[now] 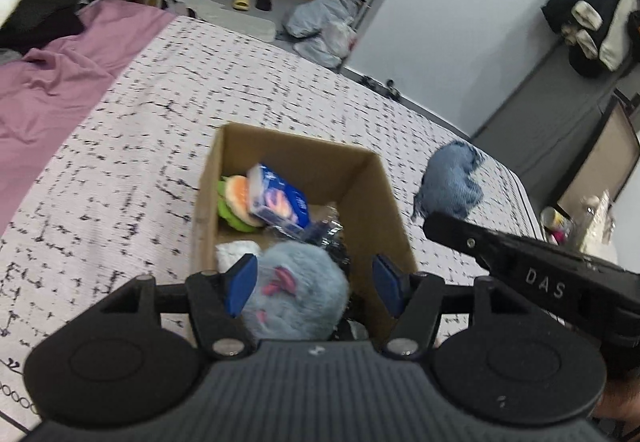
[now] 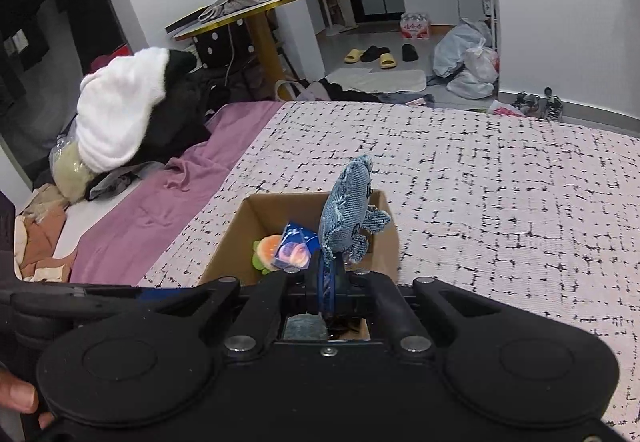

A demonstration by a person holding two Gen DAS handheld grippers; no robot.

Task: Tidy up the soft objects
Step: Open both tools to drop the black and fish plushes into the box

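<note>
An open cardboard box point(image 1: 372, 177) stands on the bed. It holds a green and orange plush point(image 1: 234, 201), a blue tissue pack point(image 1: 280, 199), a white cloth and a fluffy grey-blue plush point(image 1: 296, 294). My left gripper point(image 1: 316, 282) is open just above the fluffy plush, which lies between its fingers. My right gripper point(image 2: 328, 274) is shut on a blue denim plush point(image 2: 348, 209) and holds it above the box point(image 2: 236, 238). In the left wrist view the denim plush point(image 1: 450, 181) hangs to the right of the box.
The bed has a white spread with black marks point(image 2: 500, 201) and a pink sheet point(image 1: 52, 81) at the left. A pile of clothes point(image 2: 128, 113) lies at the bed's far left. Slippers point(image 2: 378, 55) and bags point(image 2: 464, 57) sit on the floor beyond.
</note>
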